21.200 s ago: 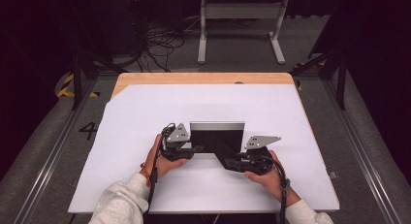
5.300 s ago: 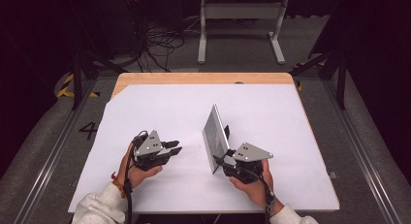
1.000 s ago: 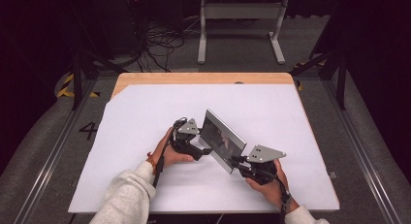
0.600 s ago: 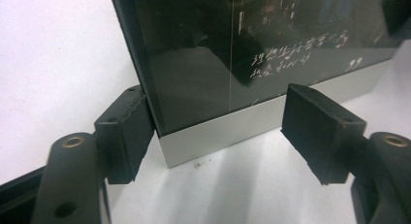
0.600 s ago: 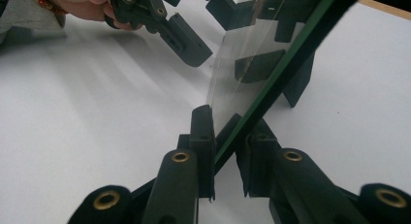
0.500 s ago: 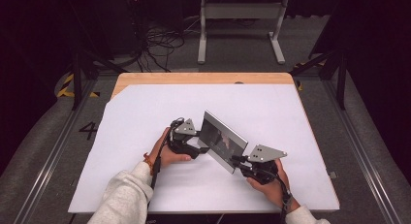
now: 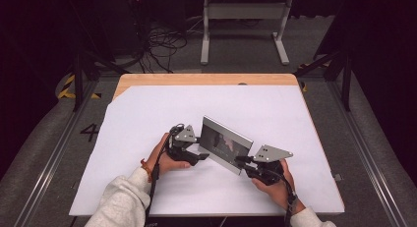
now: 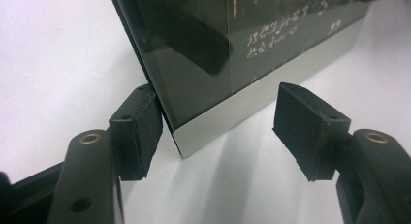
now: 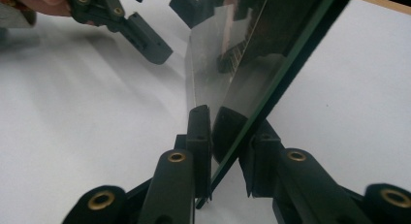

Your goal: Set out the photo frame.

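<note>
A dark glass picture frame (image 7: 227,143) with a silver border stands on edge, leaning, on the white sheet (image 7: 147,114). My right gripper (image 7: 242,161) is shut on its near right end; in the right gripper view its pads (image 9: 199,122) clamp the frame (image 9: 242,64) front and back, the grip just eased a little. My left gripper (image 7: 200,155) is at the frame's left lower corner. In the left gripper view its jaws (image 8: 218,117) have just been closing around that corner (image 8: 218,49). One pad (image 8: 140,117) touches the back and the other stands off, so it is open.
The white sheet covers a wooden table whose bare strip (image 7: 206,79) shows at the far edge. Beyond it are floor cables (image 7: 162,40) and a metal stand (image 7: 243,20). Rails (image 7: 364,153) run along both sides. The left gripper (image 9: 145,40) appears at the top of the right gripper view.
The left gripper's jaws have narrowed around the frame's left corner. The frame and the right hand have stayed where they were.
</note>
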### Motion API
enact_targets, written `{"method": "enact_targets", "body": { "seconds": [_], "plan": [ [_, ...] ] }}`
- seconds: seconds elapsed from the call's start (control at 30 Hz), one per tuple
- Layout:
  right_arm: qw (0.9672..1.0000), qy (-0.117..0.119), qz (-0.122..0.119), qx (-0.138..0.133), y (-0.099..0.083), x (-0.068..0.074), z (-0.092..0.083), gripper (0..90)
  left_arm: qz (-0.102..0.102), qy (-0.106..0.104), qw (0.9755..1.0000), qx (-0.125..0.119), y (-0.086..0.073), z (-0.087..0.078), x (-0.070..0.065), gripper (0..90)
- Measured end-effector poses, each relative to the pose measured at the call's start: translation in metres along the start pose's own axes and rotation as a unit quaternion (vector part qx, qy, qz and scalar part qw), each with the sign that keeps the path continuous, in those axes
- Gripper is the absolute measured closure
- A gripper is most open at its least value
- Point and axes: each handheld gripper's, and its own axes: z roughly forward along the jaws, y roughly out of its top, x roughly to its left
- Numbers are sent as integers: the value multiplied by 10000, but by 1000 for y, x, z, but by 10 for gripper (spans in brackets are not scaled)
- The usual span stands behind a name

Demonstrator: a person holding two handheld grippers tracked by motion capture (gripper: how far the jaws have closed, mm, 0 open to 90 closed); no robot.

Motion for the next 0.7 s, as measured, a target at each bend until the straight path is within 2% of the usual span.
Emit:
{"method": "enact_targets", "body": {
  "seconds": [0.13, 0.33, 0.4, 0.47, 0.63, 0.7],
  "plan": [
    [10000, -19, 50, 0, -1, -3, -1, 740, 109, 2, 9999, 73, -2, -3, -6, 354],
    [9999, -70, 30, 75, -2, -3, -3, 712, 139, -43, 9998, 134, -2, -8, -11, 330],
    [9999, -85, 42, 123, -3, -3, -5, 706, 210, -5, 9998, 49, -1, -9, -11, 303],
    [9998, -125, 37, 127, -4, -4, -9, 708, 167, -17, 9997, -157, 1, -11, -10, 287],
    [9999, -152, 49, 41, -5, -5, -22, 756, 174, 176, 9992, -309, 5, -10, -10, 262],
    [9999, -152, 38, 7, -4, -5, -24, 778, 113, 177, 9991, -364, 6, -9, -10, 261]
  ]
}}
